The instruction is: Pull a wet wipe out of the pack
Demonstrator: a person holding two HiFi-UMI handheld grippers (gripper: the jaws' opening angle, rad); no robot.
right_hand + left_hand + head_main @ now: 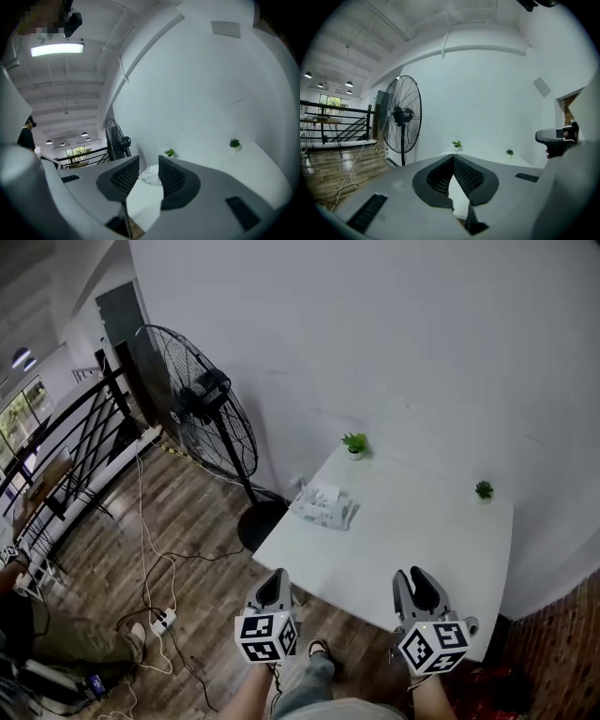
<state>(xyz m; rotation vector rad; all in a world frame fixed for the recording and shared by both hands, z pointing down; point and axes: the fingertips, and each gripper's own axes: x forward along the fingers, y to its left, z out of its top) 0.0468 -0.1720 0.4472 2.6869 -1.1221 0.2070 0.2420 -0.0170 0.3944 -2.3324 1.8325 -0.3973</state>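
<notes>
Left gripper (453,156): jaws meet at the tips, holding nothing. Right gripper (148,164): jaws apart, empty, framing the distant wet wipe pack (151,177). The pack lies by the white bench's (412,540) far left edge, well apart from both grippers. It looks soft, light and crinkly, so it would probably slide unless pinned. The best hold is likely the white flap on top. Only the head view shows both grippers at the bench's near edge. The left gripper view shows no pack.

Table (412,549) white, wall (394,343) white. Wet wipe pack (323,505) pale white-grey. Far-left plant (355,442) and far-right plant (484,489) green. Fan (202,404) black. Floor (187,521) brown, wood-grain. Left gripper (275,585) and right gripper (419,585) grey; pads (466,176) black, grid-textured; marker cubes (267,637) black-and-white squares.
</notes>
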